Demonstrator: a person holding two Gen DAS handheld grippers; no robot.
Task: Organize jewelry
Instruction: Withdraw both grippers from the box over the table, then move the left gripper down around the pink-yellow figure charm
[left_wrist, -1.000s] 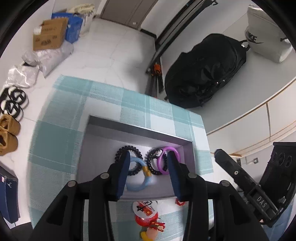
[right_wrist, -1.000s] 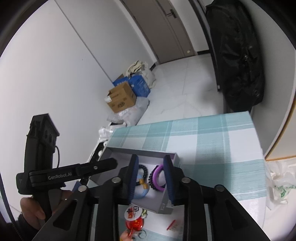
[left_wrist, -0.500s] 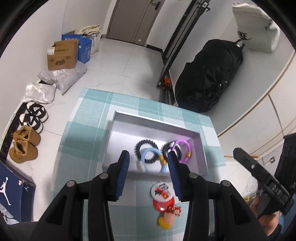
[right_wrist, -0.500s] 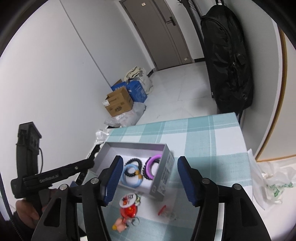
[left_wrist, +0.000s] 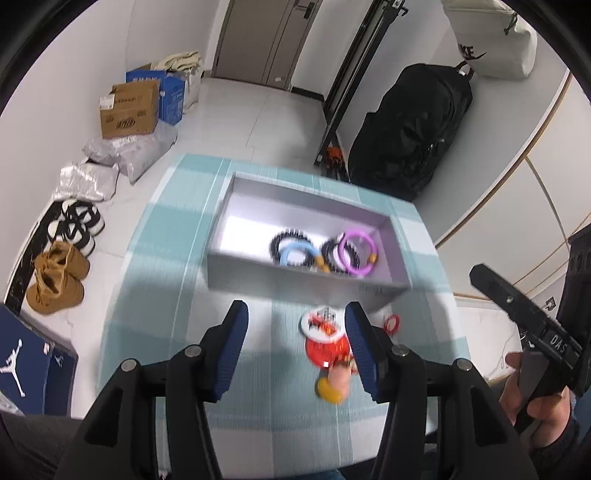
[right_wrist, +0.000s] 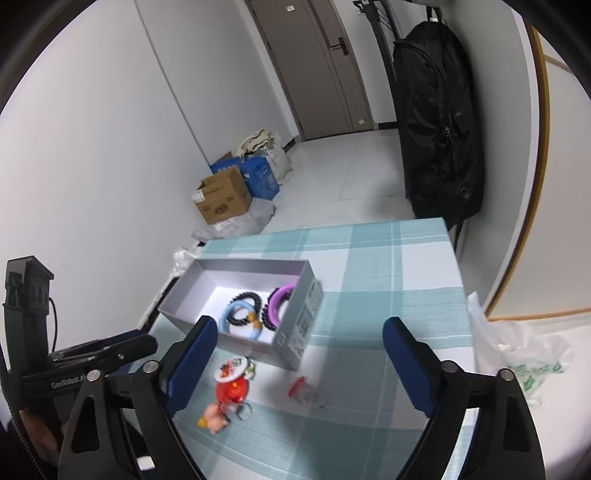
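The desk, under a teal checked cloth, carries a grey box lying with its long side across the left view, one corner turned toward the right claw. Inside lie black coil bands, a blue bracelet and a purple bracelet, flat, bunched at one end. Just in front of the box sits a red charm with a round white badge whose print is too blurred to read, and a small red ring beside it. The right claw has just been opening and gapes wide, empty. The left claw has been opening too, partway, holding nothing. Its handle reads "GenRobot".
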